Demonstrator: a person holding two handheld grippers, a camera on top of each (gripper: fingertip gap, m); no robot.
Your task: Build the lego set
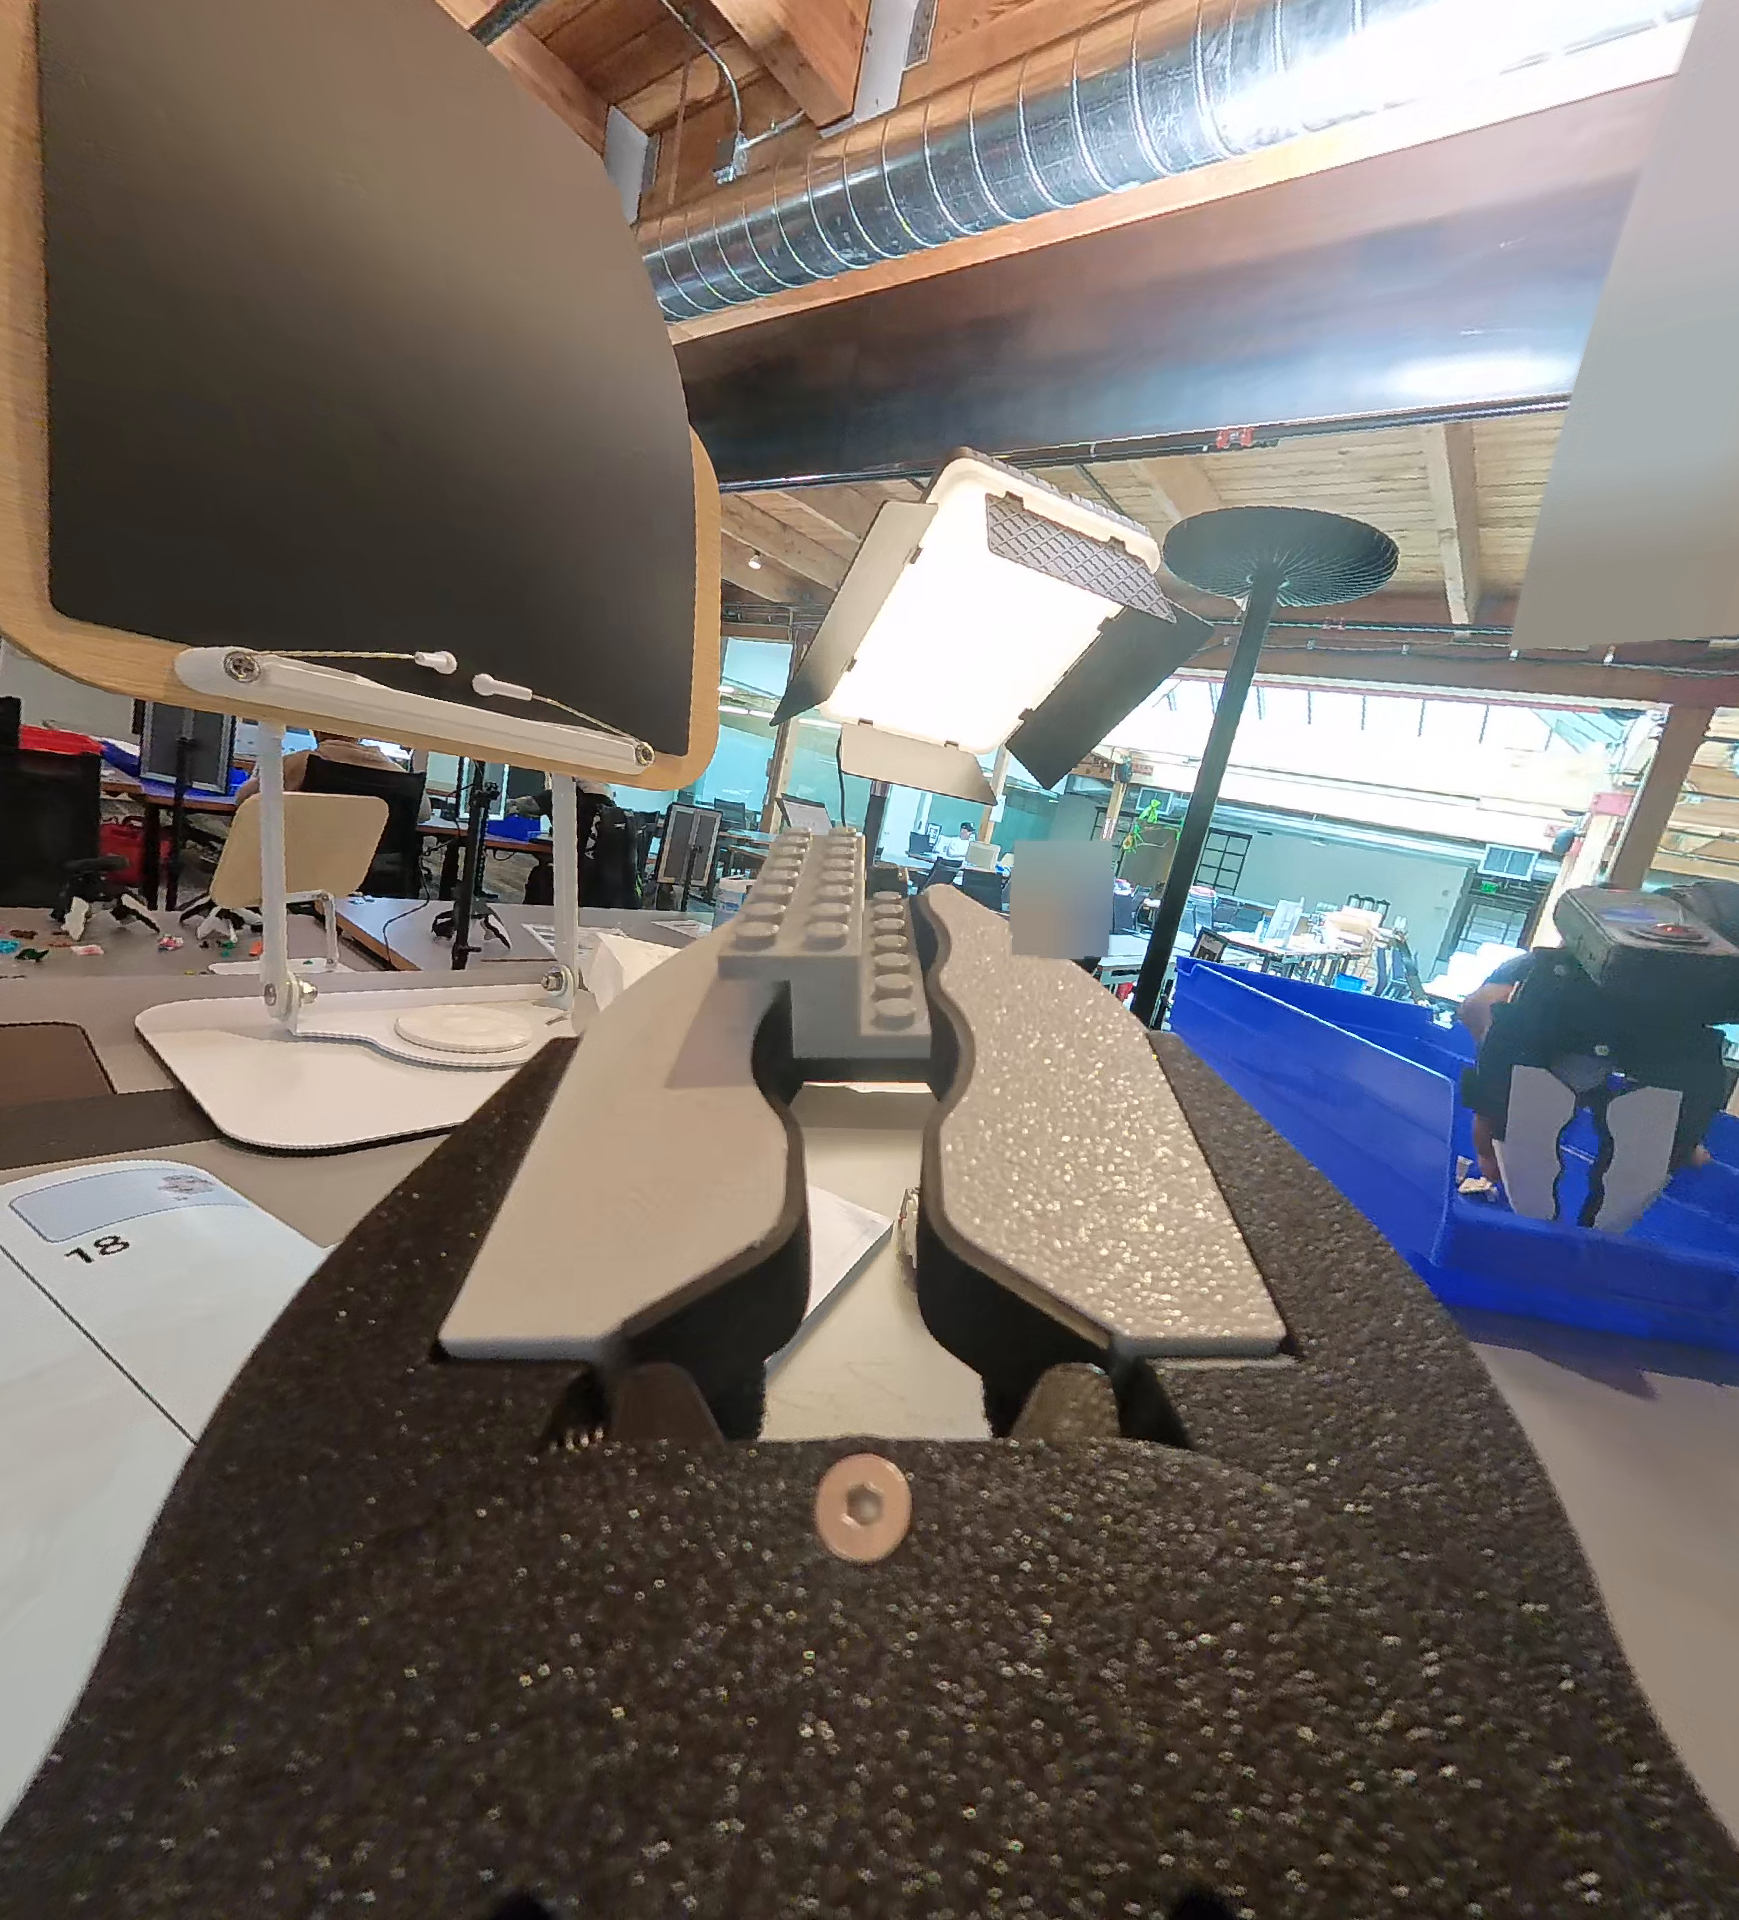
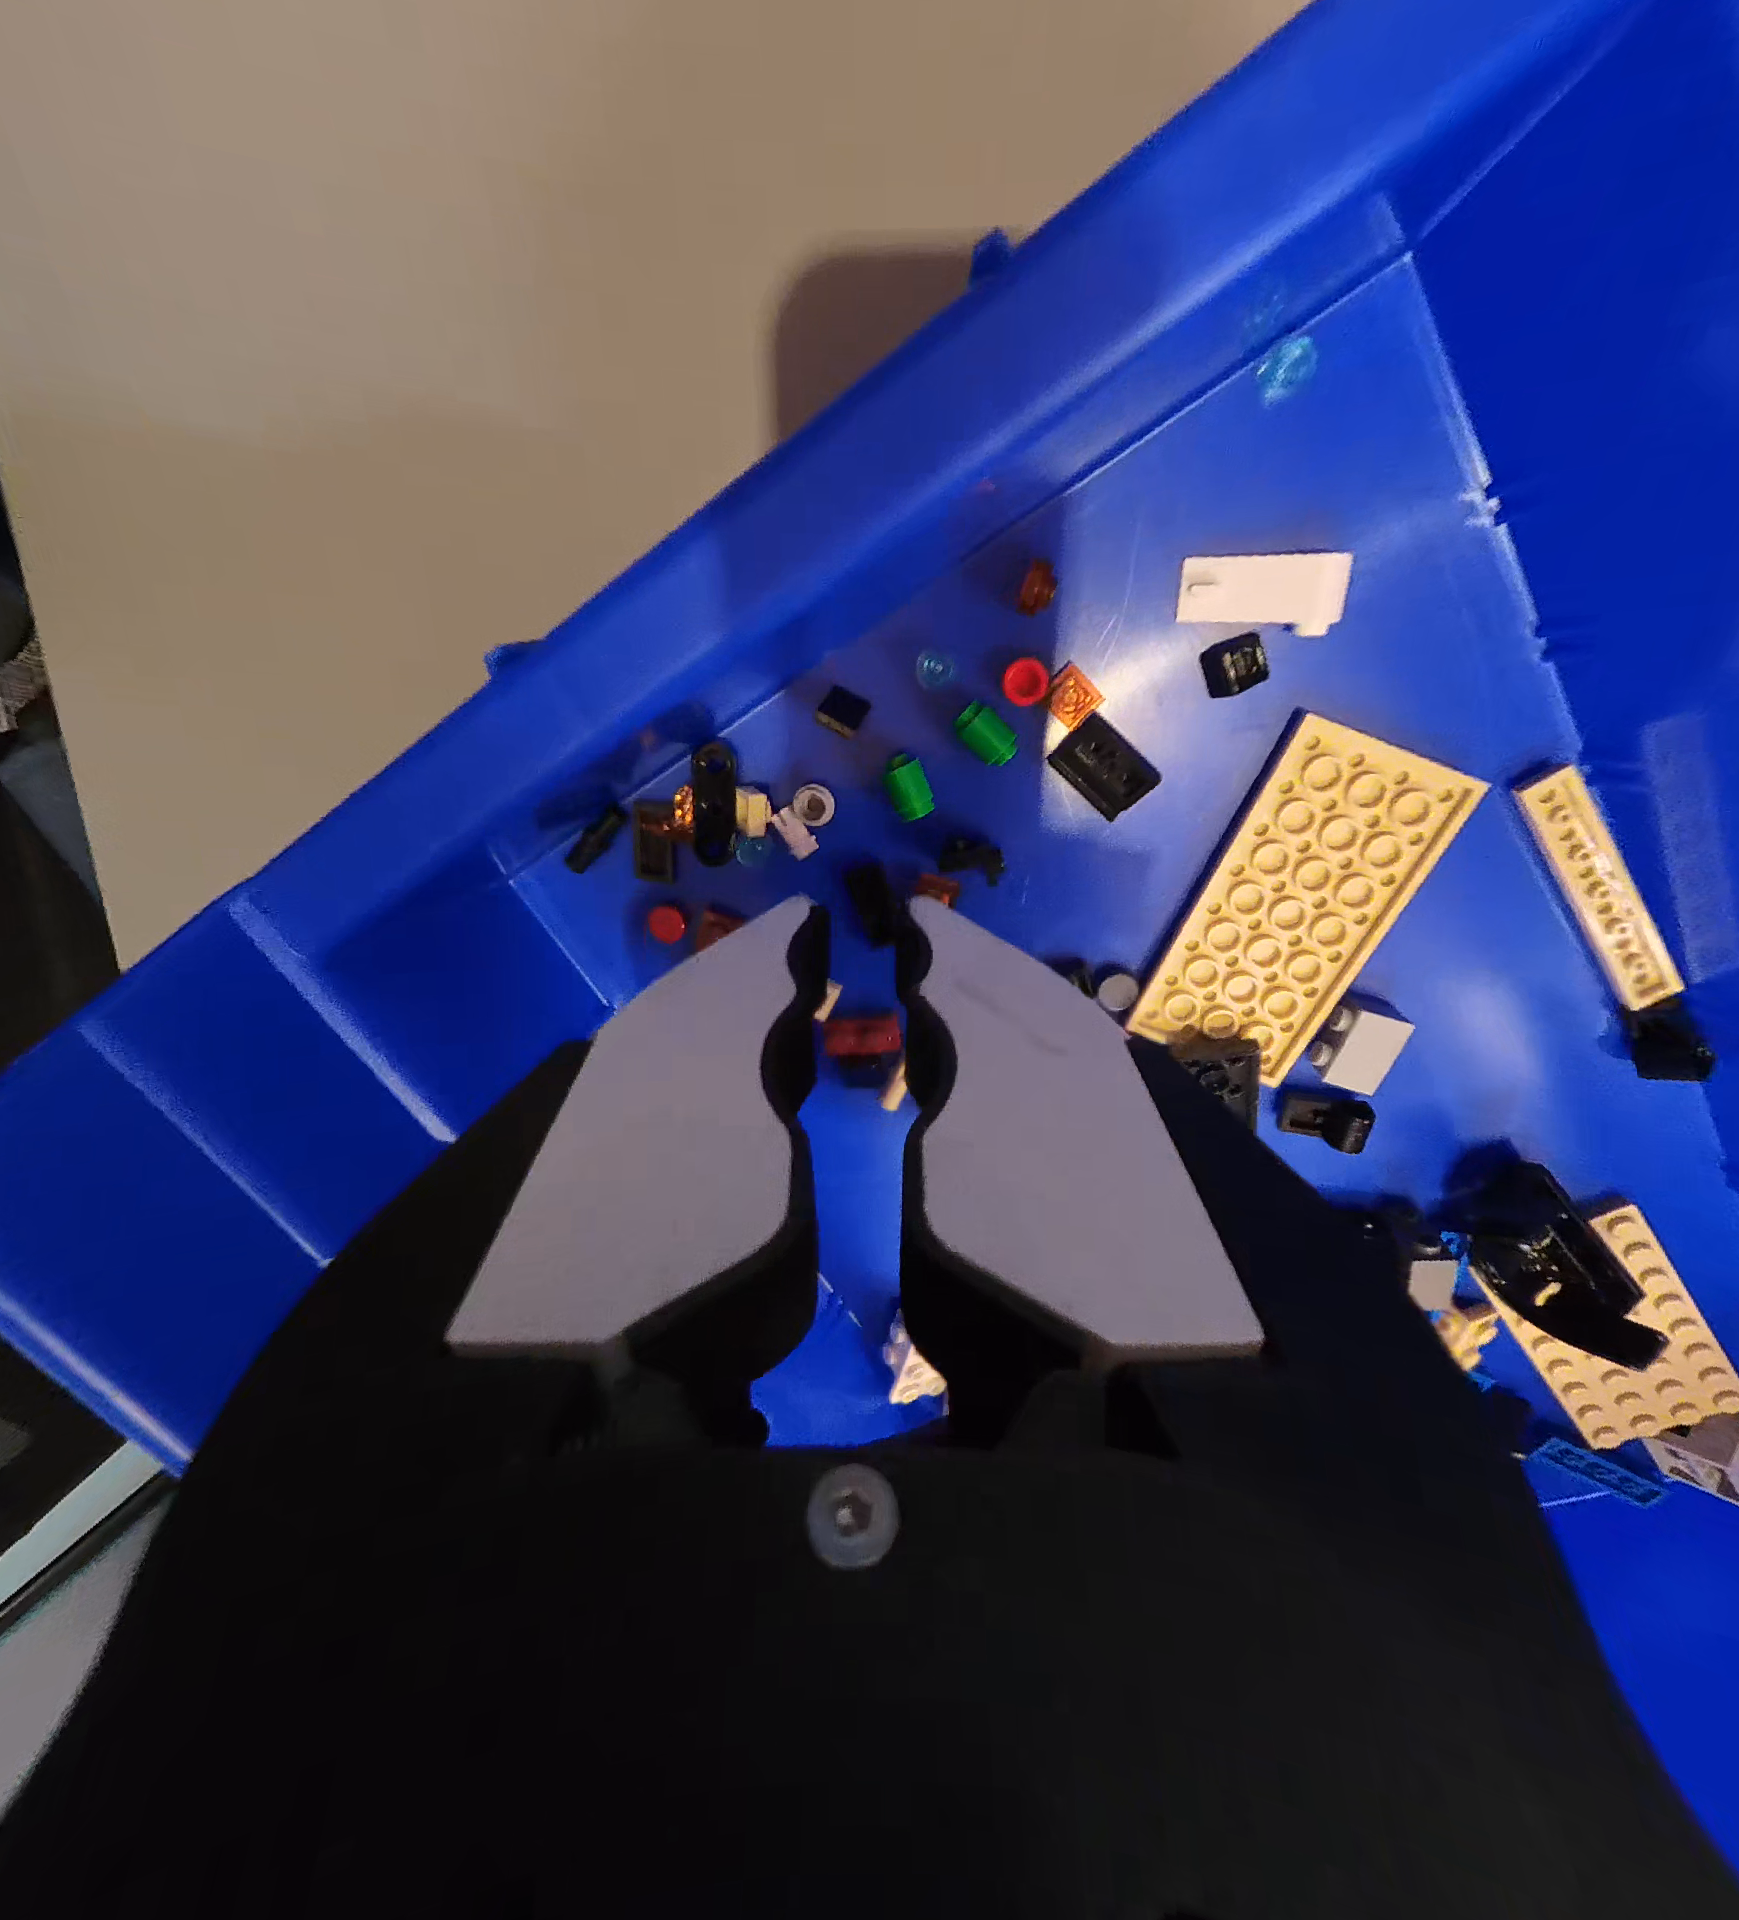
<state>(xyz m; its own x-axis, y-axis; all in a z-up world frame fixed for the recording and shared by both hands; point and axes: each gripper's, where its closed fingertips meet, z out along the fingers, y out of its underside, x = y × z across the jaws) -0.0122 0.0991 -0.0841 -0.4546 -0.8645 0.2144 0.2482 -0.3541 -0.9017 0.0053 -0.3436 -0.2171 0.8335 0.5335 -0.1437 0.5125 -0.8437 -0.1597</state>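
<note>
The left tool [image 1: 849, 935] was clamped on a grey studded brick assembly [image 1: 823, 914], a long two-stud-wide brick with a narrower row of studs along its right side; both grey fingers pressed against its flanks, and it was held level above the tabletop [image 1: 1623, 1455], pointing away from the camera. Below and to the left of that tool lay an open instruction booklet [image 1: 65, 1351], and farther left stood a white stand [image 1: 325, 1060] carrying a wood-edged board with a dark face [image 1: 345, 364]. A lit panel lamp [image 1: 969, 634] stood behind the brick. To the right sat a blue bin [image 1: 1343, 1091], with the right tool [image 1: 1584, 1216] reaching down into it. In its own view, the right tool [image 2: 863, 914] hung over the floor of the blue bin [image 2: 429, 987], its fingers a narrow slot apart; a small black piece [image 2: 870, 902] lay at the fingertips, touching or just beside the right one, though the blur left it unclear whether both pads pressed it. A dark red piece [image 2: 860, 1034] showed through the slot lower down. Scattered around were two green round bricks [image 2: 984, 732], a red round piece [image 2: 1026, 681], a large cream plate [image 2: 1312, 894] and a white piece [image 2: 1265, 592].
</note>
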